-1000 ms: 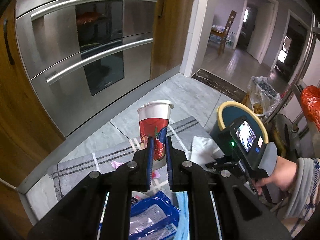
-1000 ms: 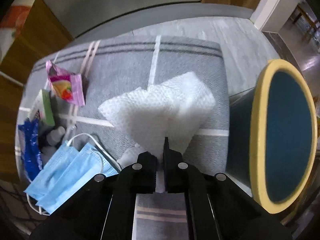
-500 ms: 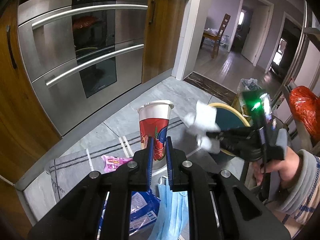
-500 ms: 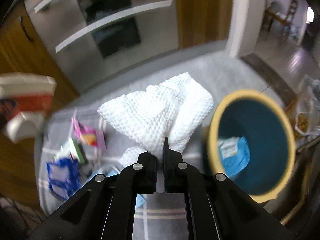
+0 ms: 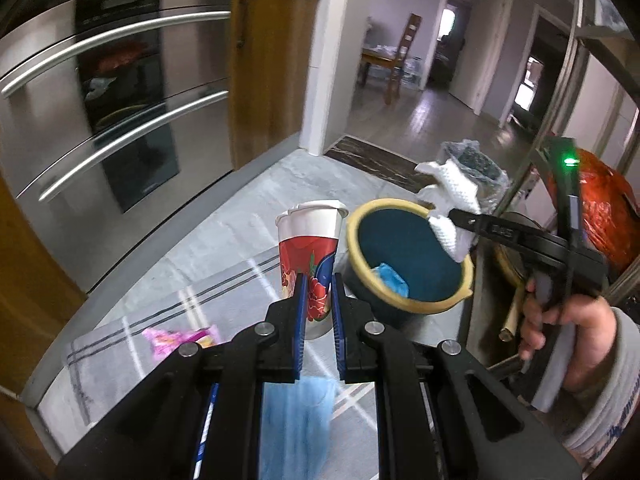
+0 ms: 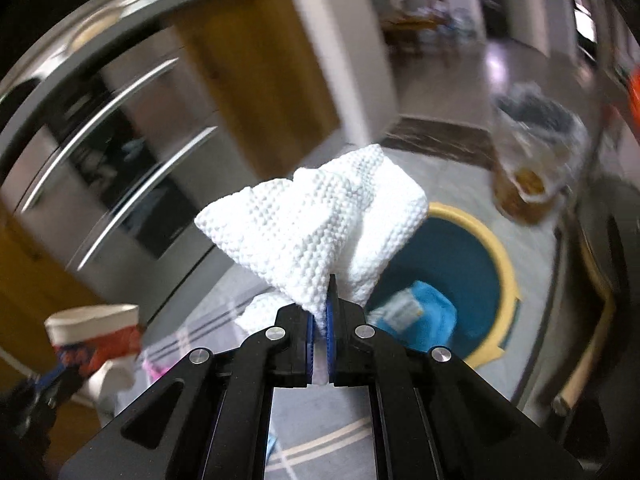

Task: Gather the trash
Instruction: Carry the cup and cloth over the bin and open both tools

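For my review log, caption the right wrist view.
Right tongs pinch a white paper towel above the teal trash bin.

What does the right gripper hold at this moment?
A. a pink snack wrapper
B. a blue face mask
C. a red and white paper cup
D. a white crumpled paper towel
D: the right gripper is shut on the white crumpled paper towel, above the round dark blue bin with a yellow rim; the red and white paper cup sits between the left gripper's fingers.
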`<move>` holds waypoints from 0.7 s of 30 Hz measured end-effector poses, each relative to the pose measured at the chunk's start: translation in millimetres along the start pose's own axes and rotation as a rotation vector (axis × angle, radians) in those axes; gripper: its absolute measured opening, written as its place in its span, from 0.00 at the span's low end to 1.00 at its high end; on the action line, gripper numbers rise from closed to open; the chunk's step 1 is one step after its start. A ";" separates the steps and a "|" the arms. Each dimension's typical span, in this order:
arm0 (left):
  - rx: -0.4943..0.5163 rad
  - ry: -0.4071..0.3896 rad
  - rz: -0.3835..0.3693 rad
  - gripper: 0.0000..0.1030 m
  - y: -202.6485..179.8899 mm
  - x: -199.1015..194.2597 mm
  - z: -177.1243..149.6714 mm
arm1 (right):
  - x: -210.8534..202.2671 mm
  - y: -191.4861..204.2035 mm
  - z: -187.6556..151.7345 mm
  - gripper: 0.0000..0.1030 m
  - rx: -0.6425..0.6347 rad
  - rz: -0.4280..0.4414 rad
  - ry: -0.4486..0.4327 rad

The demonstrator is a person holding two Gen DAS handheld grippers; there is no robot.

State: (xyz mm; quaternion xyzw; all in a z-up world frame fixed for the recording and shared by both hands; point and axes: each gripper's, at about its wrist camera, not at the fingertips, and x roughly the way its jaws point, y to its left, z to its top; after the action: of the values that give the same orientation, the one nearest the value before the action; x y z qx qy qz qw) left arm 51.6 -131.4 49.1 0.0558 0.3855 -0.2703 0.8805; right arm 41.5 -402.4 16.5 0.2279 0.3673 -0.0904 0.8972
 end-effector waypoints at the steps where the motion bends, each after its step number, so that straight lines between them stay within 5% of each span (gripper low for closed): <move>1: 0.015 0.001 -0.004 0.11 -6.1 5.1 2.6 | 9.2 -13.6 2.7 0.06 0.043 -0.024 0.017; 8: 0.066 0.039 -0.054 0.11 -35.5 50.4 22.6 | 39.7 -59.9 -2.3 0.06 0.173 -0.121 0.091; 21: 0.096 0.158 -0.138 0.11 -86.2 143.2 32.0 | 63.3 -95.7 -9.3 0.06 0.271 -0.156 0.166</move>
State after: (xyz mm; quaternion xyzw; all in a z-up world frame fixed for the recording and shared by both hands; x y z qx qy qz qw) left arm 107.3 -276.2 -20.7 0.0922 0.4431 -0.3430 0.8231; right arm 49.4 -481.8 -66.4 0.3244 0.4409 -0.1892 0.8152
